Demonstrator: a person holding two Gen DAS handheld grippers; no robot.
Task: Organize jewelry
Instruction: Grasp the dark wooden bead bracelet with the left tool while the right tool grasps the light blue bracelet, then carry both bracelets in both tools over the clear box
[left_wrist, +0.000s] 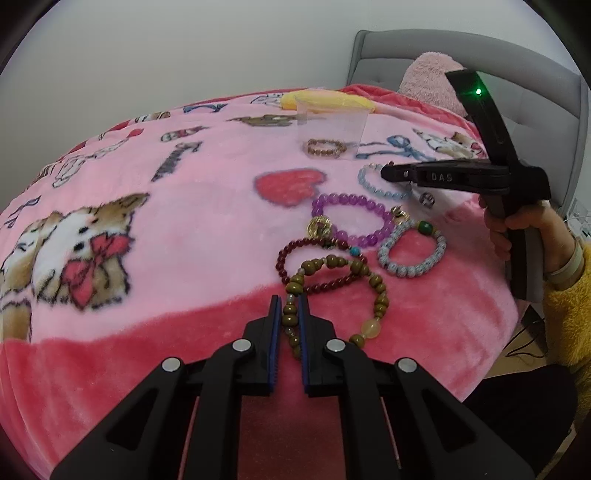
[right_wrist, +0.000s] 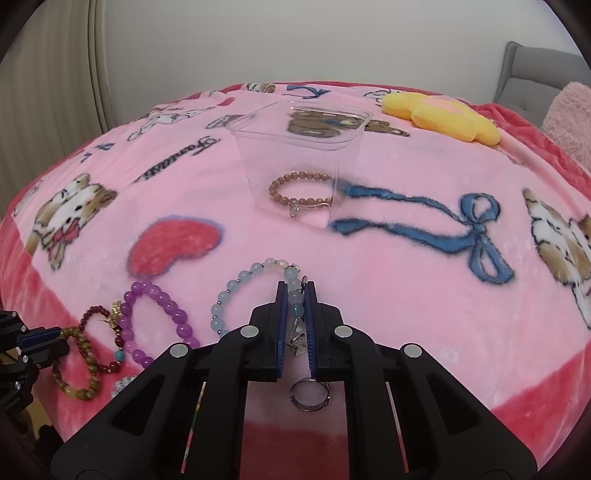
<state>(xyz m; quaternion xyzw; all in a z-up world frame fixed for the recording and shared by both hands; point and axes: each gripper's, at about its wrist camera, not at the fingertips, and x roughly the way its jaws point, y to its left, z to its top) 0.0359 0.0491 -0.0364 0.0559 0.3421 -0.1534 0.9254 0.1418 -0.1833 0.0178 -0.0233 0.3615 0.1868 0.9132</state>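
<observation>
Pink blanket (right_wrist: 406, 258) printed with bears, red heart, blue bow; purple bracelet (left_wrist: 351, 218); olive-brown bracelet (left_wrist: 332, 295).

Brown bead bracelet (right_wrist: 301, 194) flat inside upright clear plastic container (right_wrist: 258, 155).

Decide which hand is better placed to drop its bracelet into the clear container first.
Probably the right. Its tool grips the pale blue bracelet, nearest the clear container. The left tool grips the olive bracelet further back, behind the other bracelets.
</observation>
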